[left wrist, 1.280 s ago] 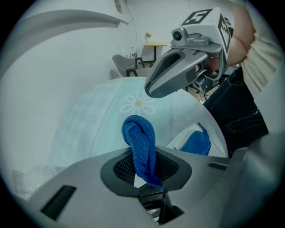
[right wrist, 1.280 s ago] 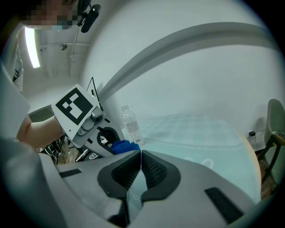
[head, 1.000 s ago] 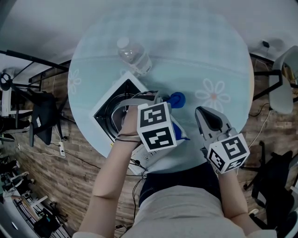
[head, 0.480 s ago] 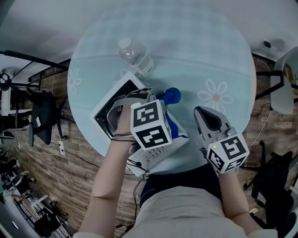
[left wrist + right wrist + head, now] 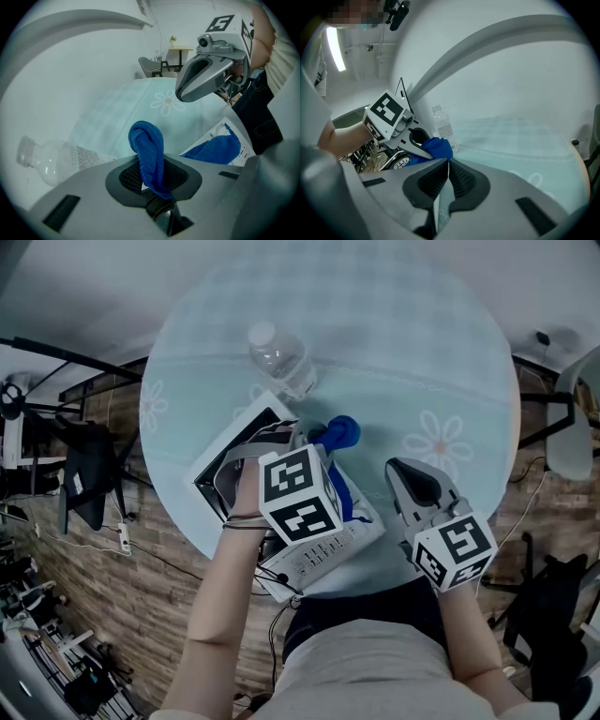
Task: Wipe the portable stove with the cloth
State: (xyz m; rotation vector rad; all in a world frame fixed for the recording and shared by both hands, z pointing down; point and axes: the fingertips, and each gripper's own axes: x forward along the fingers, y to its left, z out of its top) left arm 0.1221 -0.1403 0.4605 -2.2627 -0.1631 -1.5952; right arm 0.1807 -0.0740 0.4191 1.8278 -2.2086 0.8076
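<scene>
The portable stove [image 5: 246, 425] lies at the table's near left edge, its white control panel [image 5: 323, 554] toward me. My left gripper [image 5: 314, 435] hovers over it, shut on a blue cloth [image 5: 339, 434]. In the left gripper view the cloth [image 5: 147, 152] stands up bunched between the jaws, and its loose end [image 5: 218, 149] trails on the stove's white top [image 5: 213, 130]. My right gripper [image 5: 405, 472] hangs to the right of the stove over the tablecloth, jaws pressed together with nothing in them. From the right gripper view I see the left gripper [image 5: 405, 138], the cloth [image 5: 439, 148] and a burner part [image 5: 396, 162].
A clear plastic water bottle [image 5: 279, 357] lies on its side just beyond the stove. The round table [image 5: 412, 343] has a pale blue cloth with daisy prints. Chairs, stands and cables are on the wooden floor [image 5: 141, 587] around it.
My left gripper has shifted a little left and toward me over the stove, dragging the blue cloth with it. The right gripper has barely moved.
</scene>
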